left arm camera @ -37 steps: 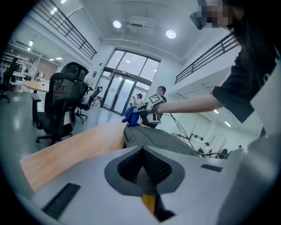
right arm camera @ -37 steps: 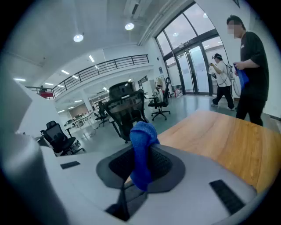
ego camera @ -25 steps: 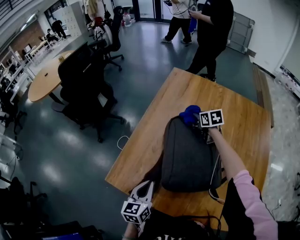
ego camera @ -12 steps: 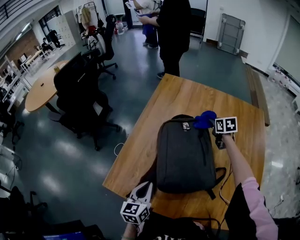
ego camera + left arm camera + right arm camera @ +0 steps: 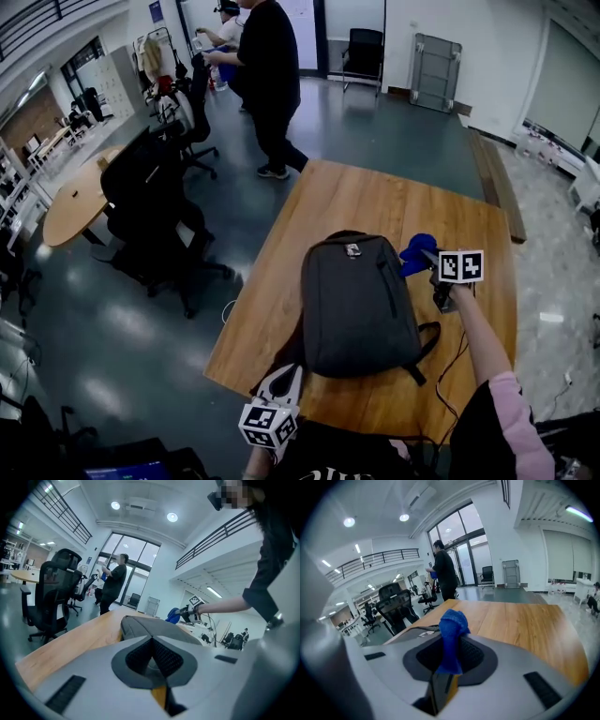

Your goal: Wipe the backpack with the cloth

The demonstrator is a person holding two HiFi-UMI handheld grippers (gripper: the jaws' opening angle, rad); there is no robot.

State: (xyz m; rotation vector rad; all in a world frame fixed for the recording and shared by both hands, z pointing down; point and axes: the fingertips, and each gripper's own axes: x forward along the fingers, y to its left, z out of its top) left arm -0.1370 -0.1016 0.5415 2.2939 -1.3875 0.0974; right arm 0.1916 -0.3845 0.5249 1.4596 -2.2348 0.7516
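Note:
A dark grey backpack [image 5: 356,305] lies flat on the wooden table [image 5: 375,197], top end pointing away from me. My right gripper [image 5: 427,261] is shut on a blue cloth [image 5: 415,253], held just off the backpack's upper right corner. In the right gripper view the blue cloth [image 5: 451,637] sticks up from between the closed jaws, with the backpack [image 5: 412,632] at the left. My left gripper [image 5: 279,405] stays at the table's near edge, shut and holding nothing. In the left gripper view the backpack [image 5: 154,629] lies ahead, and the cloth [image 5: 173,616] shows beyond it.
Backpack straps [image 5: 433,339] trail off its lower right side onto the table. A person in black [image 5: 267,84] walks on the floor beyond the table. Black office chairs [image 5: 150,216] and a round table [image 5: 70,202] stand to the left.
My right gripper with the cloth has moved rightward off the backpack's top to its right side. The person in black has walked left. The left gripper has stayed put.

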